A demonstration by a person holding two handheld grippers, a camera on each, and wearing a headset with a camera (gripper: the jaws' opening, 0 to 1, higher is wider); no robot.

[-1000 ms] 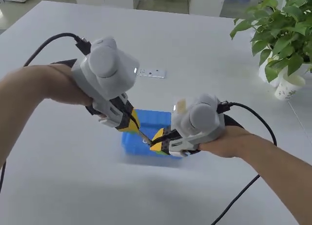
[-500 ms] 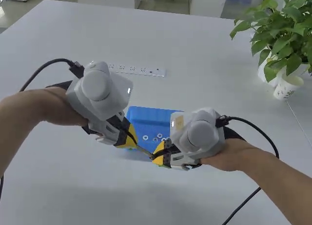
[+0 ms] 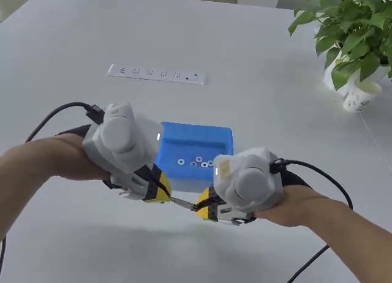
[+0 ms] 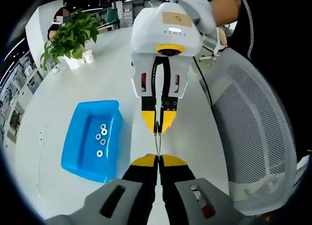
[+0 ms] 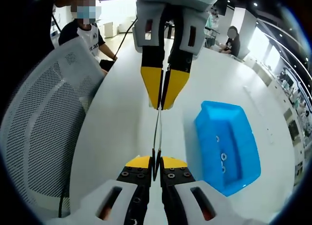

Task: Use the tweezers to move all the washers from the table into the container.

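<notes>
Tweezers bridge the short gap between the two tools, a thin metal strip pinched at both ends. The left hand-held gripper is closed on one end. The right hand-held gripper, meeting it nose to nose, is closed on the other. Which end carries the tips is too fine to tell.

A small cluster of washers lies in the blue container, which sits on the table just beyond both sets of jaws. In the left gripper view it is off to the left of that gripper's jaws, and in the right gripper view it is off to the right. I cannot tell whether any washers are left on the table itself.

This reads as a handover or re-grip of the tweezers. To do it well:

- Only one hand-held gripper should let go, and only once the other has a square, firm hold.
- The holding jaws should press across both legs of the tweezers, partway along, so that squeezing brings the tips together.
- Avoid pulling the hands apart or twisting, since so thin a tool may bend or spring free.
- Staying low over the table means a slip costs little.

Farther past the container lie a power strip and a potted plant. A white mesh chair stands behind the right hand-held gripper.
</notes>
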